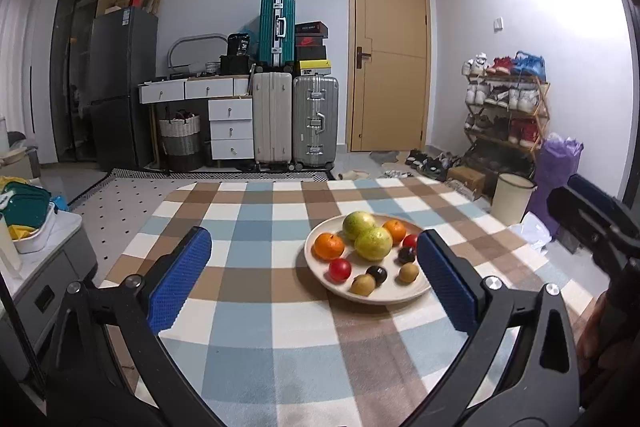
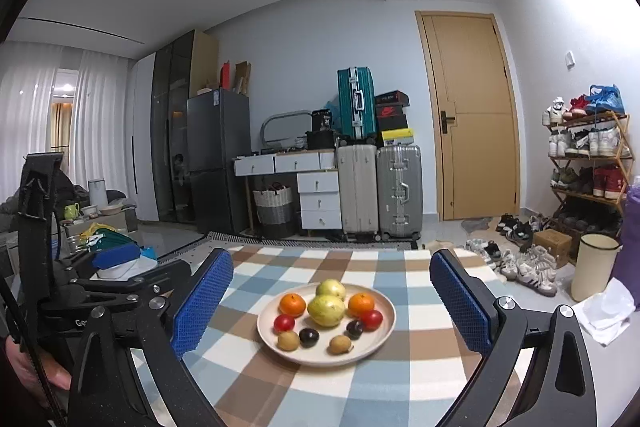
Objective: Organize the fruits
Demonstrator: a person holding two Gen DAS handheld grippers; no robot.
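A cream plate (image 1: 320, 277) (image 2: 384, 333) on the checked tablecloth holds two yellow-green guavas (image 1: 373, 243) (image 2: 326, 310), two oranges (image 1: 329, 246) (image 2: 293, 305), two red tomatoes (image 1: 340, 269) (image 2: 284, 323), two dark plums (image 1: 377, 274) (image 2: 309, 337) and two brown longans (image 1: 363, 284) (image 2: 288, 341). My left gripper (image 1: 314, 277) is open and empty, above the table, left of the plate. My right gripper (image 2: 332, 303) is open and empty, with the plate between its blue pads.
The checked table (image 1: 260, 227) (image 2: 420, 307) ends ahead toward a carpet. Suitcases (image 1: 296, 119) (image 2: 380, 187), a drawer unit, fridge and door stand at the back wall. A shoe rack (image 1: 504, 107) (image 2: 588, 163) and cream bin (image 1: 512, 199) (image 2: 592, 267) stand right. A side table with containers (image 1: 28, 223) stands left.
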